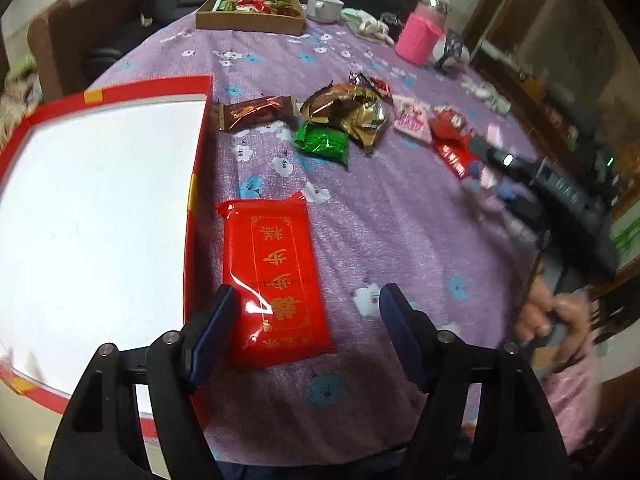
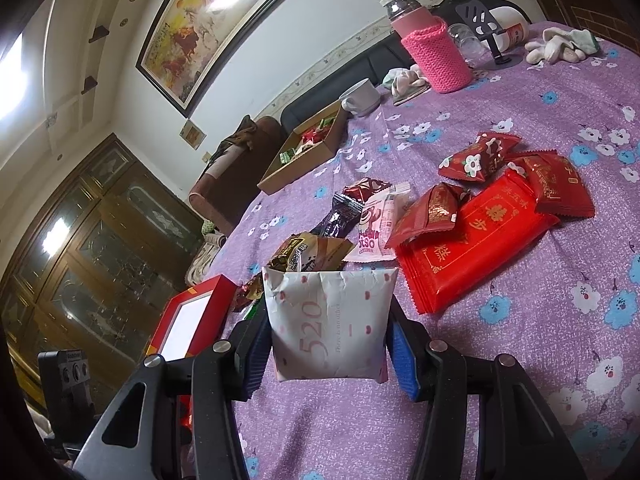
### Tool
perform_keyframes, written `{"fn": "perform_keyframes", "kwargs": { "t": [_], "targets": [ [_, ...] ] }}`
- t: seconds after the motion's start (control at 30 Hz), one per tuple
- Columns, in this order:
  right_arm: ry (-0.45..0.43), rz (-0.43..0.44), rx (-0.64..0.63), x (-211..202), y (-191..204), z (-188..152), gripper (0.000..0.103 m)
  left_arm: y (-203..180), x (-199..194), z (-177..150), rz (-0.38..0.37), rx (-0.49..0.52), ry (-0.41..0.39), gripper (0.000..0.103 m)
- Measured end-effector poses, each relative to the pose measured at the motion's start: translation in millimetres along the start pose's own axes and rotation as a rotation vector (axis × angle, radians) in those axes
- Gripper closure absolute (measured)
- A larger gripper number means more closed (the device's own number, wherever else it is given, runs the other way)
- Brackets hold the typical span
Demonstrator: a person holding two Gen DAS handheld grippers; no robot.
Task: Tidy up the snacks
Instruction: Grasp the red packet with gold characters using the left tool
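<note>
Two boxes stand on the purple flowered tablecloth: a red-rimmed box with a white floor and a brown cardboard tray holding wrapped sweets. One flat red foil packet with gold lettering lies just beside the red box, its long axis parallel to the box wall. The left gripper hangs steeply over the packet's near end, jaws released. The right gripper, tilted gently downward, grasps one white "520" packet.
</note>
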State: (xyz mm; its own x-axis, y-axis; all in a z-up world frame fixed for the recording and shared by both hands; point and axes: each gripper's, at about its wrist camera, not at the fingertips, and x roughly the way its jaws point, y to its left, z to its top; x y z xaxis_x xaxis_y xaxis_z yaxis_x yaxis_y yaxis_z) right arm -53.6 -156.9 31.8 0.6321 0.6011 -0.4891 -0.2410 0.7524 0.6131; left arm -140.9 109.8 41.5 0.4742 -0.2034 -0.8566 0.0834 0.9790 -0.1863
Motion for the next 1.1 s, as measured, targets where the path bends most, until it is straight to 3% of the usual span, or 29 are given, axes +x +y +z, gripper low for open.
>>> {"fn": "perform_keyframes", "kwargs": {
  "t": [0.2,0.37,0.5,0.6,0.7,0.77,0.87,0.97,1.1],
  "targets": [
    [-0.004,0.002,0.001,-1,1,0,0.049,-8,13,4,0.054,0.026,0.024,0.02],
    [-0.006,-0.001,0.003,-2,0,0,0.049,-23,31,8,0.121,0.095,0.048,0.001],
    [-0.011,0.001,0.009,-4,-1,-1,0.049,-28,41,10,0.131,0.106,0.06,0.0],
    [-0.01,0.003,0.014,-5,-2,0,0.049,-26,37,7,0.088,0.116,0.048,0.0],
    [-0.007,0.006,0.013,-4,-3,0,0.049,-28,31,6,0.005,0.095,0.028,0.006],
    [-0.007,0.009,0.013,-4,-2,0,0.049,-34,31,5,-0.008,0.109,0.017,0.007],
    [-0.002,0.007,0.016,-3,-3,0,0.049,-33,30,4,0.02,0.123,-0.01,0.017],
    [0.005,0.008,0.011,-2,-2,0,0.049,-31,30,5,0.067,0.16,-0.017,0.034],
    [0.016,0.002,-0.019,2,4,-1,0.049,-36,38,3,0.126,0.225,-0.007,0.034]
  ]
}}
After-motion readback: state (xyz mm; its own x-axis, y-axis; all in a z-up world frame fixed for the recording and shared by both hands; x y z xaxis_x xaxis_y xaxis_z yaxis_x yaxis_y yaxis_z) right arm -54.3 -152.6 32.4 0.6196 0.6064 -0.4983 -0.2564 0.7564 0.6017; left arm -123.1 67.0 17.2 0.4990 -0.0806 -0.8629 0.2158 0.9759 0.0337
